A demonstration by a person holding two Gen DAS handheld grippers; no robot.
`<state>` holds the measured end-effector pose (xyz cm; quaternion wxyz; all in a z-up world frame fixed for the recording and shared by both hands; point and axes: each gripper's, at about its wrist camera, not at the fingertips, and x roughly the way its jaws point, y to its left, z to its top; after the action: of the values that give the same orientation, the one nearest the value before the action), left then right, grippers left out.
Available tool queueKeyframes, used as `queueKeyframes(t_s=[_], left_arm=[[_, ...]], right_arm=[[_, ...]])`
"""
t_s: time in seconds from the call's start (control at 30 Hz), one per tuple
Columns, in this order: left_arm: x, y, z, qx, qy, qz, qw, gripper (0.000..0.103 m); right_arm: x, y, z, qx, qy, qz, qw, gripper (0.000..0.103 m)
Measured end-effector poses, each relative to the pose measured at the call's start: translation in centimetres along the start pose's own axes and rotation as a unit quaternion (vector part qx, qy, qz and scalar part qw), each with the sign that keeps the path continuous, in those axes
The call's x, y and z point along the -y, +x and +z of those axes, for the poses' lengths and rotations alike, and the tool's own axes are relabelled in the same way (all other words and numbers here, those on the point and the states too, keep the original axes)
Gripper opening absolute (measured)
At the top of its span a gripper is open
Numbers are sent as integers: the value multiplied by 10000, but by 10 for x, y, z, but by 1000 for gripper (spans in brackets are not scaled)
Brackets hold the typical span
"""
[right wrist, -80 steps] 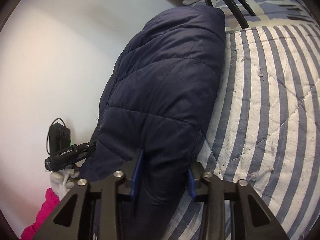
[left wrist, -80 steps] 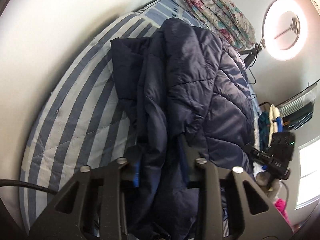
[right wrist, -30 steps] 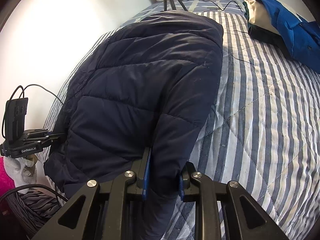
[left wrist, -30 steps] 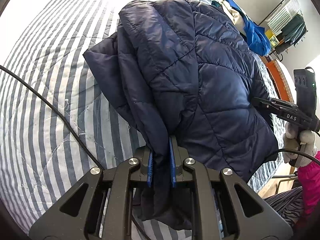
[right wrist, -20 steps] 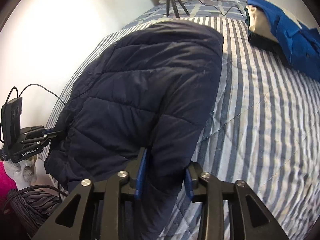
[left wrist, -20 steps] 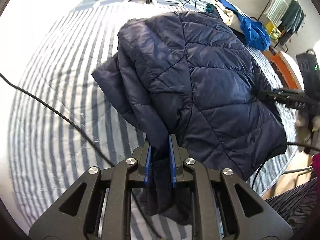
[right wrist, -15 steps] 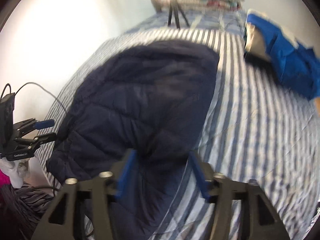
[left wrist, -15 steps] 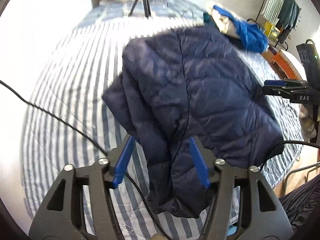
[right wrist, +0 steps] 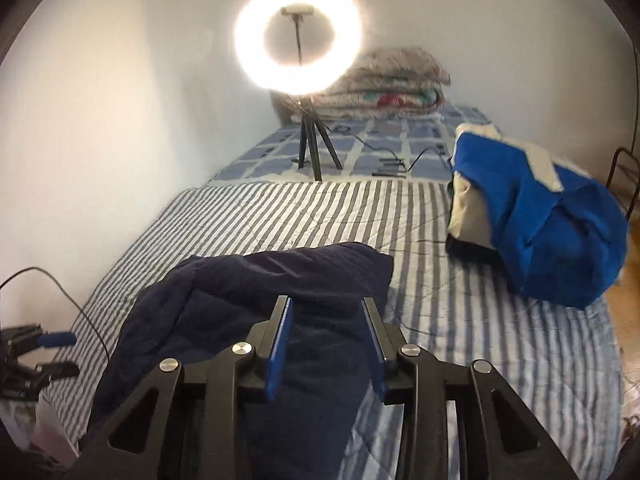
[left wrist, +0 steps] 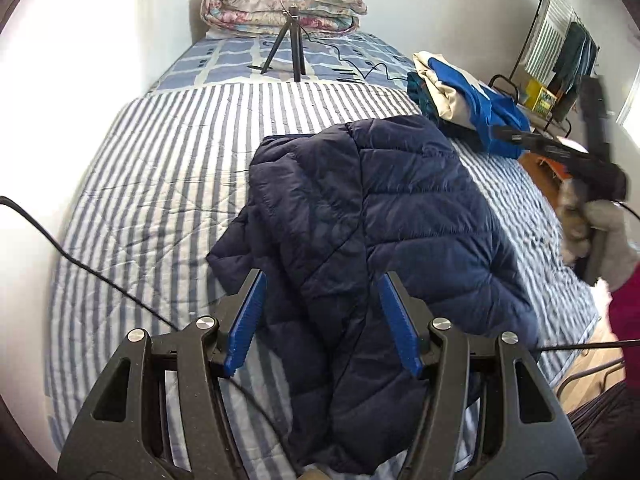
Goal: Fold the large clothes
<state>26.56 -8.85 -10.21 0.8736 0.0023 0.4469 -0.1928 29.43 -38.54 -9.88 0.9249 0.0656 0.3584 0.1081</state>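
Note:
A navy quilted puffer jacket (left wrist: pixel 380 216) lies folded on the striped bed (left wrist: pixel 152 168); it also shows in the right wrist view (right wrist: pixel 256 280). My left gripper (left wrist: pixel 322 304) is open and empty, its blue pads spread wide above the jacket's near end. My right gripper (right wrist: pixel 326 336) is open and empty, raised above the jacket's near right edge. In the left wrist view the right gripper (left wrist: pixel 560 152) shows at the far right, held by a gloved hand. In the right wrist view the left gripper (right wrist: pixel 36 350) shows at the lower left.
A blue and cream pile of clothes (left wrist: pixel 468 108) lies at the bed's right side, also in the right wrist view (right wrist: pixel 536 232). A ring light on a tripod (right wrist: pixel 298 40) and a folded floral quilt (right wrist: pixel 384 84) stand at the head. A black cable (left wrist: pixel 80 260) crosses the left.
Both grippers opened and let go of the jacket, then lifted and pulled back. The jacket now lies flat on the bed.

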Motion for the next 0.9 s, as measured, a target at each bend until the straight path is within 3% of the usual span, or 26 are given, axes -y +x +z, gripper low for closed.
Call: queueKeyframes(t_s=[0.23, 0.4, 0.5, 0.63, 0.8, 0.9], left_arm=[[1, 34, 10, 10, -28, 47, 10000, 61], [-12, 57, 10, -186, -155, 150, 9996, 61], [-19, 65, 6, -318, -176, 223, 9991, 61], [-26, 59, 5, -305, -319, 213, 9988, 61], [-28, 34, 7, 1, -283, 84, 9996, 61], [-33, 30, 8, 18, -465, -239, 9986, 61]], right_arm=[[-13, 82, 21, -336, -92, 279, 9990, 26], [-29, 152, 18, -971, -362, -38, 9946, 25], [-34, 172, 7, -1056, -499, -347, 9925, 25], [-39, 159, 14, -962, -602, -477, 9924, 25], [-26, 90, 21, -548, 36, -51, 9985, 26], [-13, 46, 11, -551, 324, 236, 9977, 38]])
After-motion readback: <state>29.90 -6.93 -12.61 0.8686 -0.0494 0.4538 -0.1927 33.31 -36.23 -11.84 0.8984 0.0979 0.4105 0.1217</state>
